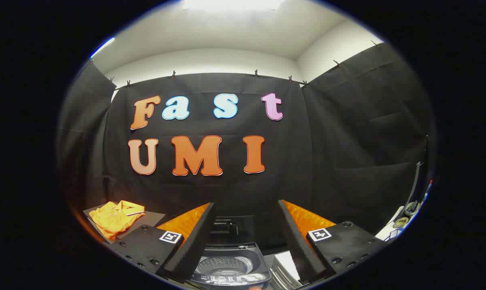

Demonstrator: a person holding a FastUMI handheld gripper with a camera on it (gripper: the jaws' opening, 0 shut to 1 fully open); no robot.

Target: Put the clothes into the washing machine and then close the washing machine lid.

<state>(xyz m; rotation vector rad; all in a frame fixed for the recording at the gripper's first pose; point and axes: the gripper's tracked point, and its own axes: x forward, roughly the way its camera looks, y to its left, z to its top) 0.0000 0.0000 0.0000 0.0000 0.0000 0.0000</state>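
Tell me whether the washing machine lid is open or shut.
Open. The lid stands raised behind the washing machine, whose drum shows bare between the open gripper fingers.

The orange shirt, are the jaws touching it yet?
Apart. The gripper view shows the orange shirt lying off beside the left finger, while the open gripper hovers empty above the washing machine.
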